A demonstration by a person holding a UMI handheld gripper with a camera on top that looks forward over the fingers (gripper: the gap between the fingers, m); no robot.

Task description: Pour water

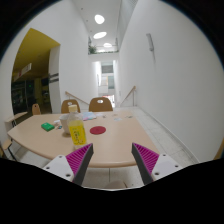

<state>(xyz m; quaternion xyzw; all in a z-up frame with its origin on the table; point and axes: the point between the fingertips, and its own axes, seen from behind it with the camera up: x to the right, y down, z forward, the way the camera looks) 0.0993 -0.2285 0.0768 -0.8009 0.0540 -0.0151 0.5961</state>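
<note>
My gripper (113,158) is open and empty, its two magenta pads (80,158) spread apart above the near edge of a light wooden table (110,145). On the table, beyond the left finger, stands a yellow container (77,131). A red round object (98,130) lies flat to its right. A green object (48,127) lies further left. Nothing is between the fingers.
Two wooden chairs (86,104) stand at the far side of the table. White walls flank a corridor (106,80) beyond. A yellow wall with dark shelving (25,85) is at the left. Grey floor shows below the table's near edge.
</note>
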